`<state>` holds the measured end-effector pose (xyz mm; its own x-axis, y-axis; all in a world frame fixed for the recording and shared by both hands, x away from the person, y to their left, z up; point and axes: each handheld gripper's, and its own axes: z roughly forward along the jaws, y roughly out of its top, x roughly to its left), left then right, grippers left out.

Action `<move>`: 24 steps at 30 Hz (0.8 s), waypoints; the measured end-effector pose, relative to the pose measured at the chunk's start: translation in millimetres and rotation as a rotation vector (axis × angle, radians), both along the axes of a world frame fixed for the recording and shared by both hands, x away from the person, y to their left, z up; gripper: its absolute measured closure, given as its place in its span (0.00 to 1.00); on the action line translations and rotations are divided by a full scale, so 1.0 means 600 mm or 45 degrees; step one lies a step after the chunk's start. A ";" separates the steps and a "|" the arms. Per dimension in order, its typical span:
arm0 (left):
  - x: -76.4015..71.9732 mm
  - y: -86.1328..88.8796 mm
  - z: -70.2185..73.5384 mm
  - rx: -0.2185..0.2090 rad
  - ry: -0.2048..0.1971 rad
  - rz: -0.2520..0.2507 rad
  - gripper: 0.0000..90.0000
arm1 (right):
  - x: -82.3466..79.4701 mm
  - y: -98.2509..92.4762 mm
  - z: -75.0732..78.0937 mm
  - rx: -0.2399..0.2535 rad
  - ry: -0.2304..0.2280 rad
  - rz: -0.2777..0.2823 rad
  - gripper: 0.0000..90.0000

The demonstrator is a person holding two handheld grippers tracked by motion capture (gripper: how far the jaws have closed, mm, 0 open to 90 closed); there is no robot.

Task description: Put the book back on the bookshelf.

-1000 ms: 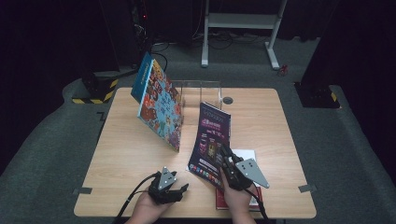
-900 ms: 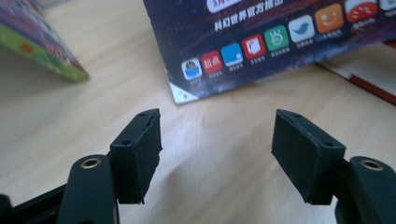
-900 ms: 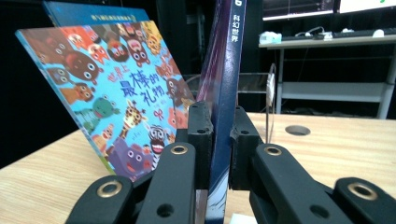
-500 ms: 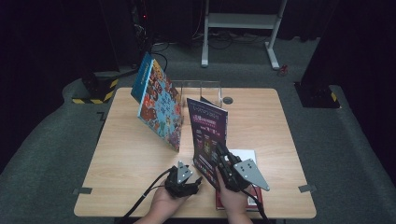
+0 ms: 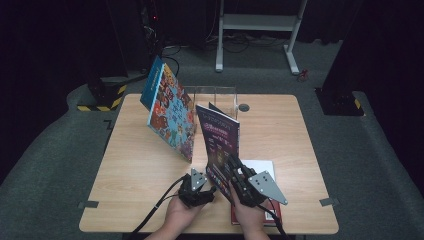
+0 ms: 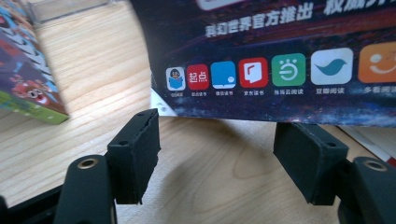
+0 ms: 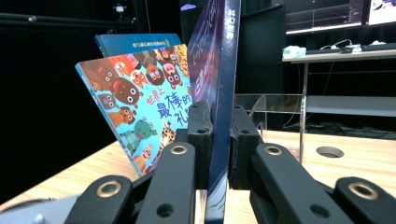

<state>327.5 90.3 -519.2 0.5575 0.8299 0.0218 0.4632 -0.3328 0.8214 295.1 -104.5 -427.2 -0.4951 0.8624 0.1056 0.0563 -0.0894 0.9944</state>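
Note:
A dark purple book [image 5: 222, 142] stands upright near the table's front edge. My right gripper [image 5: 239, 176] is shut on its lower spine; in the right gripper view the pads [image 7: 200, 135] press the book [image 7: 219, 70] from both sides. My left gripper [image 5: 206, 189] is open just left of the book's lower corner. In the left gripper view the book's bottom edge [image 6: 280, 60] hangs beyond the spread fingers [image 6: 135, 154], untouched. These jaws have just closed slightly, with nothing gripped between them.
A colourful children's book [image 5: 171, 114] leans against a clear acrylic stand [image 5: 215, 97] at the back of the table [image 5: 135, 170]; it also shows in the right gripper view [image 7: 140, 107]. A white and red book [image 5: 262, 167] lies flat under my right hand. A cable hole [image 5: 243, 107] is behind.
My left gripper has moved right, up to the dark book's lower corner. The book has turned slightly in my right gripper, which stayed put.

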 end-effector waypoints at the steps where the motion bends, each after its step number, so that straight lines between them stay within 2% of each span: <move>1: 0.000 0.002 0.000 -0.010 -0.007 0.010 0.37 | 0.000 0.001 -0.001 -0.013 -0.002 0.000 0.91; 3: 0.002 0.010 0.002 -0.022 -0.012 0.035 0.42 | -0.001 0.001 -0.002 -0.035 0.003 0.018 0.92; 4: 0.006 0.012 0.002 -0.031 0.001 0.046 0.43 | -0.002 0.002 -0.003 -0.042 0.004 0.020 0.92; 5: 0.008 0.014 0.001 -0.015 0.017 0.037 0.43 | -0.003 0.002 -0.004 -0.053 0.007 0.015 0.92; 7: 0.007 0.011 -0.002 0.006 0.046 0.011 0.42 | -0.003 0.000 -0.007 -0.062 0.016 0.001 0.92; 8: 0.003 0.009 -0.002 0.020 0.037 -0.005 0.41 | -0.004 -0.002 -0.008 -0.061 0.021 -0.004 0.92; 10: -0.001 0.004 -0.002 0.010 0.069 -0.035 0.40 | -0.005 -0.008 -0.010 -0.065 0.009 -0.026 0.92; 11: -0.005 0.000 -0.003 0.025 0.084 -0.056 0.39 | -0.005 -0.012 -0.010 -0.055 0.012 -0.033 0.92; 12: -0.009 -0.005 -0.003 0.044 0.077 -0.077 0.36 | -0.005 -0.015 -0.010 -0.048 0.020 -0.044 0.92; 14: -0.015 -0.013 0.000 0.020 0.095 -0.113 0.35 | -0.004 -0.019 -0.010 -0.023 0.022 -0.049 0.93; 17: -0.022 -0.029 0.007 0.000 0.064 -0.136 0.34 | -0.005 -0.015 -0.006 -0.015 0.008 -0.038 0.93; 20: -0.019 -0.037 0.008 0.014 0.072 -0.144 0.31 | -0.010 -0.007 0.003 0.005 -0.018 -0.015 0.93; 24: -0.018 -0.034 0.012 -0.010 0.013 -0.107 0.32 | -0.015 0.000 0.014 0.032 -0.038 0.005 0.93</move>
<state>316.9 70.1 -511.9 0.6253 0.7803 0.0094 0.4421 -0.3642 0.8197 286.1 -104.6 -419.1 -0.5018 0.8577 0.1124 0.0271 -0.1143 0.9931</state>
